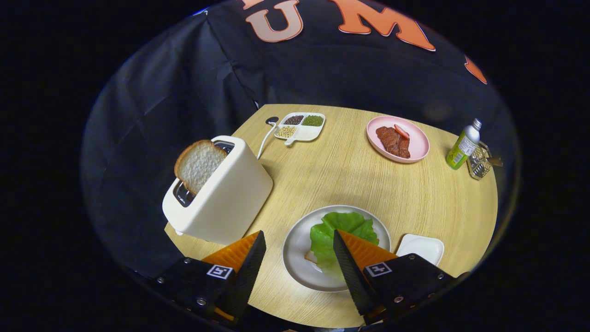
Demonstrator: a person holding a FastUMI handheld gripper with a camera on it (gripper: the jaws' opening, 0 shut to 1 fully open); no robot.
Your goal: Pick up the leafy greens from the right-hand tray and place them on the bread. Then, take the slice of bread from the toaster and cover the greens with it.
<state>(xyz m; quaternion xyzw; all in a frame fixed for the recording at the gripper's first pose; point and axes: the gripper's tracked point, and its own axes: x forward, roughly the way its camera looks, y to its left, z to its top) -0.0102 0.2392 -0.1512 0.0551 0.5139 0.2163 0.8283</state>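
Note:
The leafy greens [339, 230] lie on a slice of bread [311, 257] in the grey plate [295, 249], just ahead of my fingers and partly behind the right finger. My gripper [298, 240] hangs open above the plate's near side with nothing between its fingers. To the left stands a white toaster [221, 193] with a slice of bread [198, 166] sticking up out of its slot. A small white tray [421, 248] sits right of the plate, bare.
At the table's far side are a divided white dish [300, 126] with beans, a pink plate [398, 139] with meat and a red slice, a green-labelled bottle [462, 145] and a small wire basket [479, 162]. The toaster's cord [265, 138] runs back.

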